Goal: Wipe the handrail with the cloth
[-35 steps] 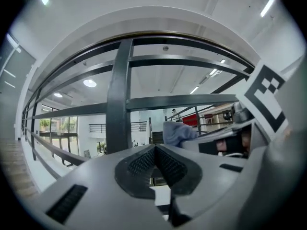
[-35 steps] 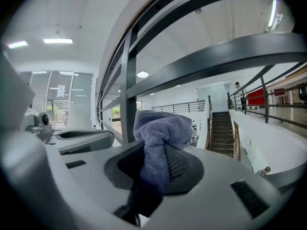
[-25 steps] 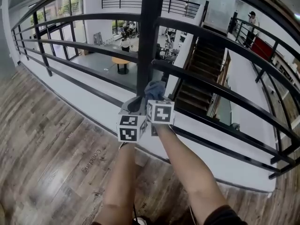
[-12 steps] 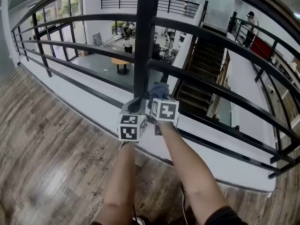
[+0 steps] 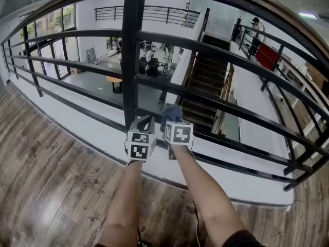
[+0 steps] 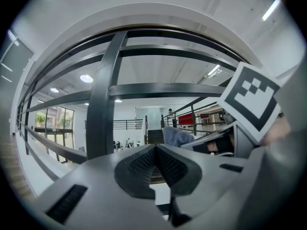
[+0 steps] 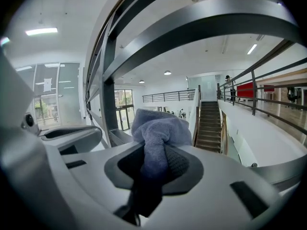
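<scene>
Currently positioning: right gripper (image 5: 172, 118) fingers clench the blue cloth (image 5: 171, 111) at frame centre, just short of the handrail (image 7: 216, 18); left gripper (image 5: 145, 121) fingers are closed, empty. Next, the cloth probably needs pressing against a bar, then sliding

Floor (image 5: 46, 163): brown wood planks, lower left.
Staircase (image 5: 205, 94): dark steps leading down.
Person (image 5: 255, 29): standing, far off.

Grey-brown wood-plank floor (image 5: 46, 153) runs up to a white kerb (image 5: 231, 181), where the black railing (image 5: 132, 60) stands. Faint lettering (image 5: 85, 185) is printed across the planks.
</scene>
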`<state>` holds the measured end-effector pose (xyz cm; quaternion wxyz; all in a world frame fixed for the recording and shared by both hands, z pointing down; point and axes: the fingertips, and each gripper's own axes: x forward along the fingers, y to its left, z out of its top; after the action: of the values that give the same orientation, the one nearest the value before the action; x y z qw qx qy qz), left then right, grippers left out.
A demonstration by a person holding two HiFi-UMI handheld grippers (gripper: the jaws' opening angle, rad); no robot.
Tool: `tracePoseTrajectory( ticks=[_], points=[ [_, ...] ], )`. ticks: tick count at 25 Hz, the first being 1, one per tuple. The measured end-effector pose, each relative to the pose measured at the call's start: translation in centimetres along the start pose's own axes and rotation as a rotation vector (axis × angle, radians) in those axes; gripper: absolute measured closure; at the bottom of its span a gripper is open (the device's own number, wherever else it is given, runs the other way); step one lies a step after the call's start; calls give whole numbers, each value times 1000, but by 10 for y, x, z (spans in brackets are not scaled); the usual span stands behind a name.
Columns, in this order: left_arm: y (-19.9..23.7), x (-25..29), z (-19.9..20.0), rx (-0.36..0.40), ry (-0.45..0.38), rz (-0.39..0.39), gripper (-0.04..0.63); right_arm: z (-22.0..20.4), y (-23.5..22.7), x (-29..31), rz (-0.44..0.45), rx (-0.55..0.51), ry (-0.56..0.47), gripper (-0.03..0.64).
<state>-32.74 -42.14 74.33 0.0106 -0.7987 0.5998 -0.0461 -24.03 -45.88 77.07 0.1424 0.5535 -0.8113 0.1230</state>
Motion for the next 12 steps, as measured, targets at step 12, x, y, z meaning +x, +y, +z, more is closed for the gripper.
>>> tracePoseTrajectory(
  ticks=[12],
  points=[
    [-80, 13, 16, -95, 34, -105, 598, -18, -109, -71, -98, 35, 1, 526]
  ],
)
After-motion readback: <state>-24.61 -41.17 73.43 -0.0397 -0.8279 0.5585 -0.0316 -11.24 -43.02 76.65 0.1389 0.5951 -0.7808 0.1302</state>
